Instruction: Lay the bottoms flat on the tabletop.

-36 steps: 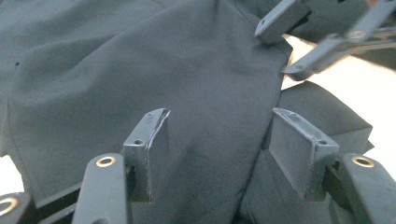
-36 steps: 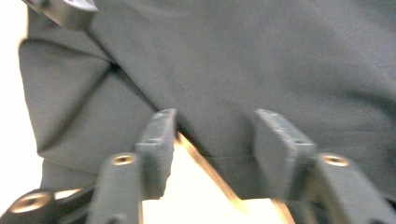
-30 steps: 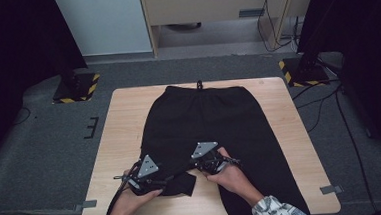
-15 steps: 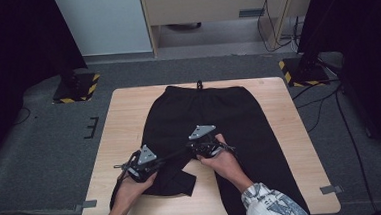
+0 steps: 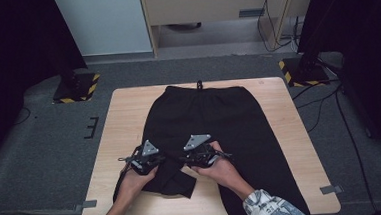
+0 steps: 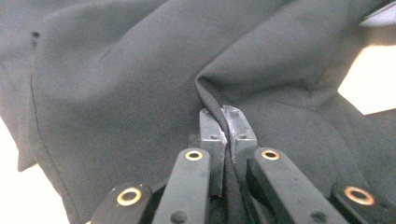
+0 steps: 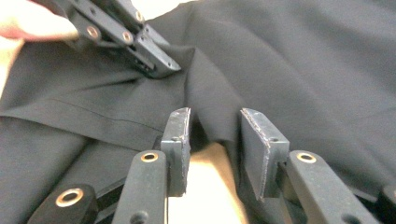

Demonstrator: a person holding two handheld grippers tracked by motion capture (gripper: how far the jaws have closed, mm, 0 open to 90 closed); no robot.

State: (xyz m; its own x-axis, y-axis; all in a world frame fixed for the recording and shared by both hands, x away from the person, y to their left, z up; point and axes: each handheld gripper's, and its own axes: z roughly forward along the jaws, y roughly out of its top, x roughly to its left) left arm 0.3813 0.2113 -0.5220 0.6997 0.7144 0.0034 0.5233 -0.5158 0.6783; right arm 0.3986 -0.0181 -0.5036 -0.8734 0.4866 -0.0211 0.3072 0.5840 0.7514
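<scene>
Black trousers lie flat on the wooden table, waistband at the far edge. The left leg is folded up near the front, its hem lying on the table. My left gripper is shut on a raised ridge of the black fabric. Facing it from the right, my right gripper is open, with a fold of the same cloth between its jaws and bare table beneath. The left gripper sits just beyond it, also pinching cloth.
Bare wood shows on both sides of the trousers. Two stand bases with yellow-black stripes sit on the grey floor by the far corners. Cables trail at the right. A cabinet stands beyond.
Both hands have moved away from the front edge toward the table's middle, carrying the folded left leg with them. The grippers have come closer together.
</scene>
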